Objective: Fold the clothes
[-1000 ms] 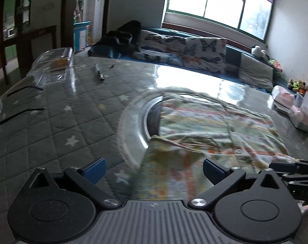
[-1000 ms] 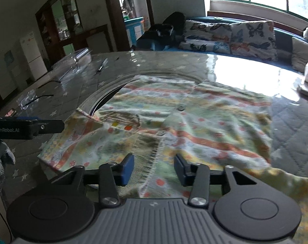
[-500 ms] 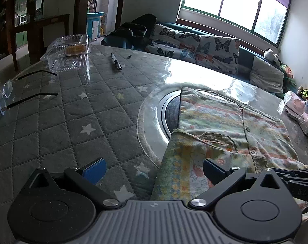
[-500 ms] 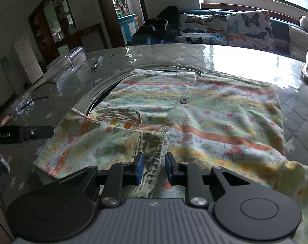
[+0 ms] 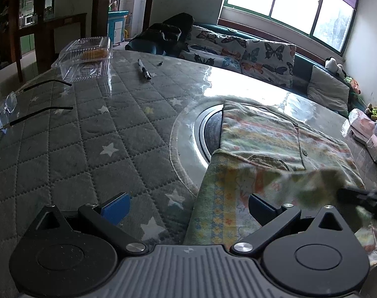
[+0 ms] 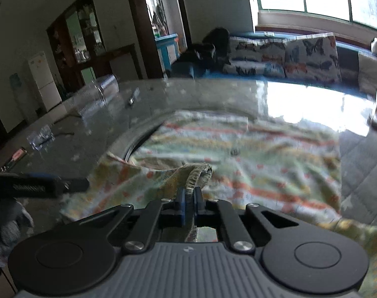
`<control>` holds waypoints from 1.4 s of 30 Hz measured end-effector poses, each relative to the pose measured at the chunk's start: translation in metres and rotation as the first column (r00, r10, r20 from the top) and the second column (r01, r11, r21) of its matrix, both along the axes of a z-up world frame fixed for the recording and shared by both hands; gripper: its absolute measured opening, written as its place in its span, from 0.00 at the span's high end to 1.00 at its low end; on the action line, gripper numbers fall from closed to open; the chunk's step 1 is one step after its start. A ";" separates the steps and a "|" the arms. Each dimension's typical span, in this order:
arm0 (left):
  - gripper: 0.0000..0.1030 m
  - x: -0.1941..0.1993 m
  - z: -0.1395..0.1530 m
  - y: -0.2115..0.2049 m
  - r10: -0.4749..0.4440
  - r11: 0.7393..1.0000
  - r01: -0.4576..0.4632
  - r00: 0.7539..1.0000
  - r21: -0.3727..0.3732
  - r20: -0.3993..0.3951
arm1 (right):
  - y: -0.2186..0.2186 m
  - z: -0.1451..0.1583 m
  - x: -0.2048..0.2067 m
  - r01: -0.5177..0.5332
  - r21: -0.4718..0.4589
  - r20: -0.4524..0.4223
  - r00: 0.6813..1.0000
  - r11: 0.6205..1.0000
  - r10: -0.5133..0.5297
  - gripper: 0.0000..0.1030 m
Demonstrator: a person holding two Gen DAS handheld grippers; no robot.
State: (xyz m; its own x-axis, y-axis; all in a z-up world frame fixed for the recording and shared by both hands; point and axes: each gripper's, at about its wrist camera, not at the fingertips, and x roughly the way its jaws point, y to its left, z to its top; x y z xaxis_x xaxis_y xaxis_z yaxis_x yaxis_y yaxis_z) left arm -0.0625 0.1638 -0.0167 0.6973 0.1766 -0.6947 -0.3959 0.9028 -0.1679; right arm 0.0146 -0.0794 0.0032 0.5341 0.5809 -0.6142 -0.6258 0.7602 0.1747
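Patterned shirt (image 6: 263, 164) lies spread on the quilted table (image 5: 94, 136), partly over its round inset. Right tongs (image 6: 188, 204) are pinched tight on the ribbed sleeve cuff (image 6: 198, 173), lifted clear of the cloth, likely to carry the sleeve across the body. Left tongs (image 5: 188, 204) gape wide, empty, low at the shirt's near edge, probably placed to pin or take it.
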 end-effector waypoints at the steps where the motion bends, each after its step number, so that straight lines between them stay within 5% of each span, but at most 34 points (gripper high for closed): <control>1: 0.00 0.000 0.000 0.000 0.000 1.000 0.000 1.000 0.000 -0.001 | -0.001 0.006 -0.003 -0.002 0.008 0.016 1.000 1.000 0.002 0.95; 12: 0.00 0.001 -0.003 -0.004 -0.015 1.000 0.015 1.000 -0.003 -0.012 | -0.031 0.044 -0.015 0.058 0.006 0.102 0.993 0.998 -0.059 0.95; 21: 0.00 0.011 -0.004 -0.007 -0.035 0.999 0.035 0.999 0.017 -0.027 | -0.049 0.013 -0.004 0.152 -0.043 -0.011 0.988 0.987 -0.152 0.95; 30: 0.00 0.039 0.003 -0.019 -0.052 0.991 0.054 0.998 0.123 -0.024 | -0.048 -0.011 0.003 0.180 -0.110 -0.030 0.982 0.977 -0.185 0.90; 42: 0.00 0.061 -0.018 -0.021 -0.050 0.979 0.068 0.994 0.191 -0.098 | -0.033 -0.021 0.004 0.072 -0.130 -0.025 0.997 0.989 -0.076 0.89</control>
State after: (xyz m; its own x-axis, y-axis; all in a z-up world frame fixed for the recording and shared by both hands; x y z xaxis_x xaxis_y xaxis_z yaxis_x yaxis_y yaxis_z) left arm -0.0016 0.1432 -0.0350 0.6454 0.2744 -0.7129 -0.3462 0.9370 0.0473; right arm 0.0186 -0.1121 -0.0174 0.5531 0.4553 -0.6977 -0.5626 0.8218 0.0903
